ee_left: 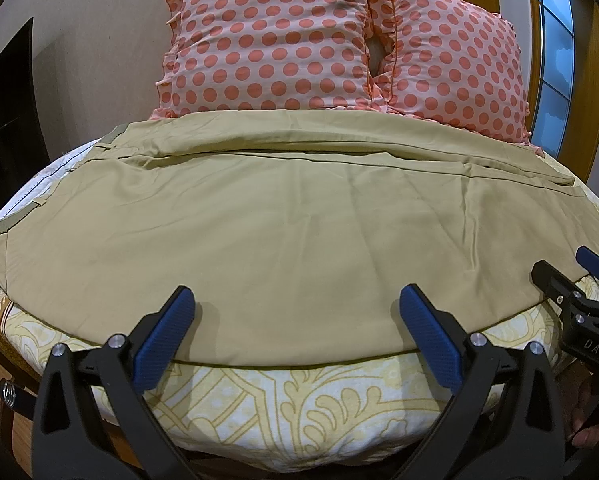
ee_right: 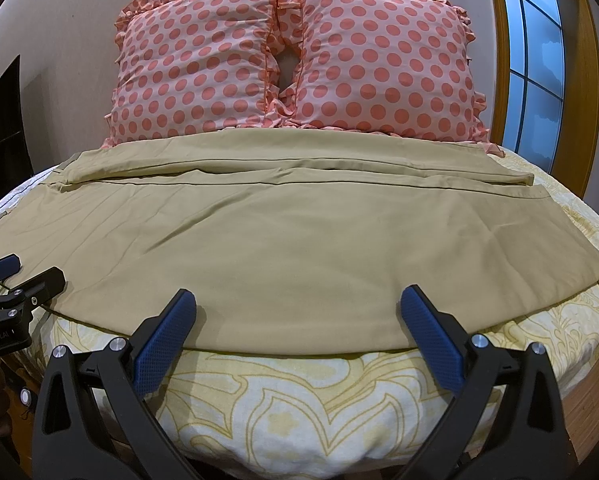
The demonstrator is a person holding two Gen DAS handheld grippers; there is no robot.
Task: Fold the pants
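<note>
Khaki pants lie flat across the bed, waistband at the left, leg ends at the right; they also show in the right wrist view. My left gripper is open and empty, its blue-padded fingers just above the pants' near edge. My right gripper is open and empty over the near edge, closer to the leg ends. The right gripper also shows at the right side of the left wrist view, and the left gripper at the left side of the right wrist view.
The bed has a yellow-patterned white sheet with its front edge just below the grippers. Two pink polka-dot pillows stand against the wall behind the pants. A window with a wooden frame is at the right.
</note>
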